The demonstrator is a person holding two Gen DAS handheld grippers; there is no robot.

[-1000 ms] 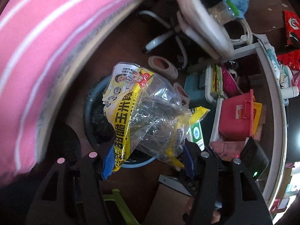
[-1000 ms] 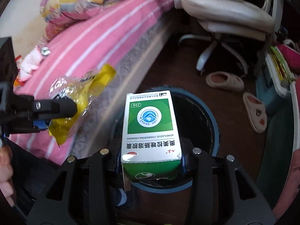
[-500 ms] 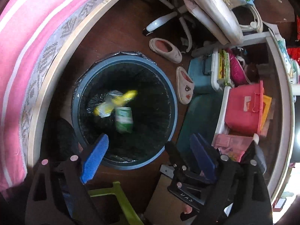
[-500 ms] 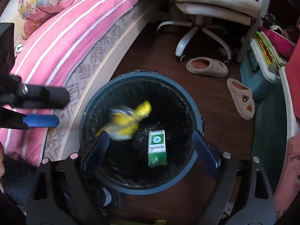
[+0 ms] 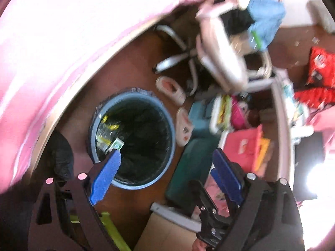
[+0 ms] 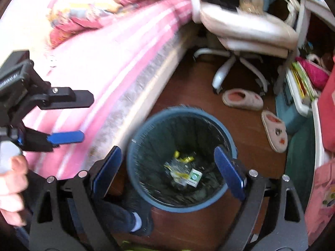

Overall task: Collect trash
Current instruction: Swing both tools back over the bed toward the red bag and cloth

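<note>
the right gripper (image 6: 168,167) has its blue-padded jaws spread wide with nothing between them; they have just been opening. through the gap, lower down, stands the round blue trash bin with a black liner (image 6: 229,138). at its bottom lie the crumpled clear-and-yellow plastic snack bag (image 6: 178,166) and, touching its right side, the small green-and-white cardboard box (image 6: 195,176), tipped on a slant.

the left gripper (image 5: 166,166) is likewise wide apart and empty, its jaws having just been opening too. it shows at the left in the right wrist view, held by the person's hand (image 6: 10,188), over the edge of the pink striped bed (image 6: 108,62). in its own view the bin sits behind its left pad, the bag and box against the bin's left wall.

on the brown wooden floor (image 6: 188,87) just beyond the bin lie two pink slippers (image 6: 242,99), one farther, one to the right. the white swivel chair (image 6: 240,35) stands beyond them. a foot in a dark shoe (image 6: 144,221) rests near the bin's near left side. both views are blurred.
</note>
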